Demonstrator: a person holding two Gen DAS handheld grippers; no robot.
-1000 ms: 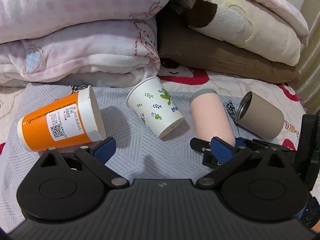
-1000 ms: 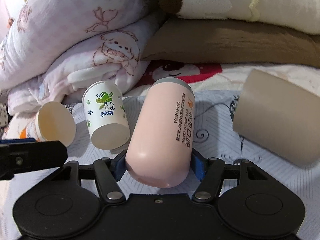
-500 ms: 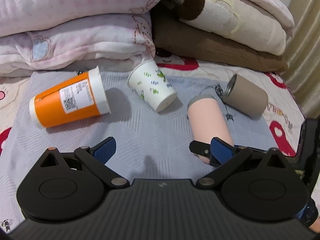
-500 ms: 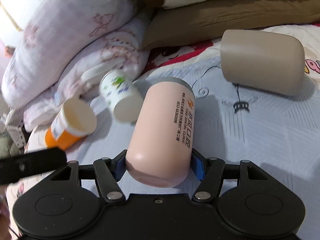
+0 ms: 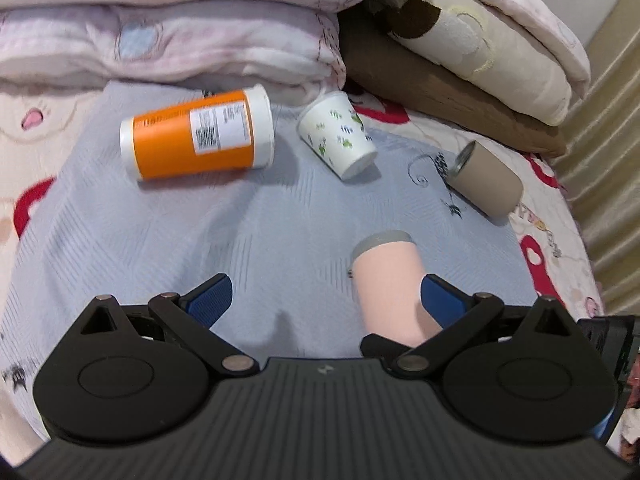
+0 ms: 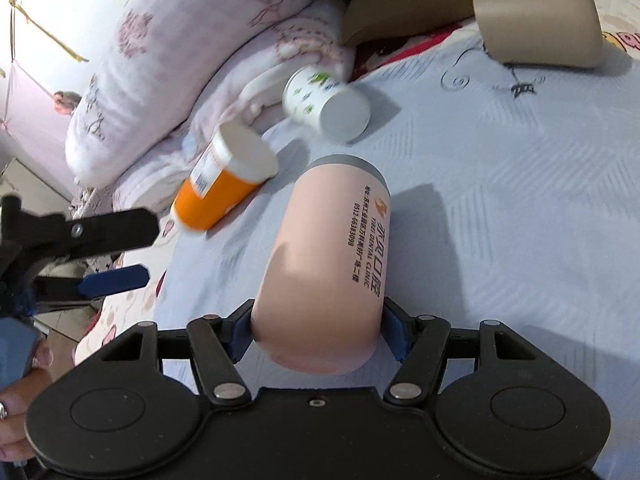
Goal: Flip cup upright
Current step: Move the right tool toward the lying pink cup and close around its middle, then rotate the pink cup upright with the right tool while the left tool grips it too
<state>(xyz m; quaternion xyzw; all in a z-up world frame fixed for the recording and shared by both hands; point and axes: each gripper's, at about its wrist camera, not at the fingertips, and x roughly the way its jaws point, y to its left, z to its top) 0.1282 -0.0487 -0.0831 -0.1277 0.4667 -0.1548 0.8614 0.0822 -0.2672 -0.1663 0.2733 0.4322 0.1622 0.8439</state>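
Four cups lie in view on a grey bedspread [image 5: 168, 232]. We see the right gripper [image 6: 318, 334] with its fingers [image 6: 394, 332] pinching the pink cup [image 6: 324, 264] near its closed base, one pad on each side. The pink cup [image 5: 390, 284] is tilted, grey-rimmed mouth pointing away from the camera, at centre of the right wrist frame and at lower right of the left wrist frame; whether it touches the bedspread we cannot tell.

The left gripper [image 5: 326, 300] has its fingers [image 5: 210, 300] spread wide with nothing between them. It hangs above the bedspread at the lower centre of its own frame, and it appears at the left edge of the right wrist frame [image 6: 108, 256].

At upper left of the left wrist frame the orange cup [image 5: 196, 136] lies on its side. Just right of it the white cup [image 5: 338, 134], printed with green leaves, also lies on its side, its mouth towards the pink bedding [image 5: 168, 28]. The tan cup [image 5: 486, 182] lies on its side at the right, well apart from the pink cup. Brown and cream pillows [image 5: 472, 64] fill the upper right of the frame.
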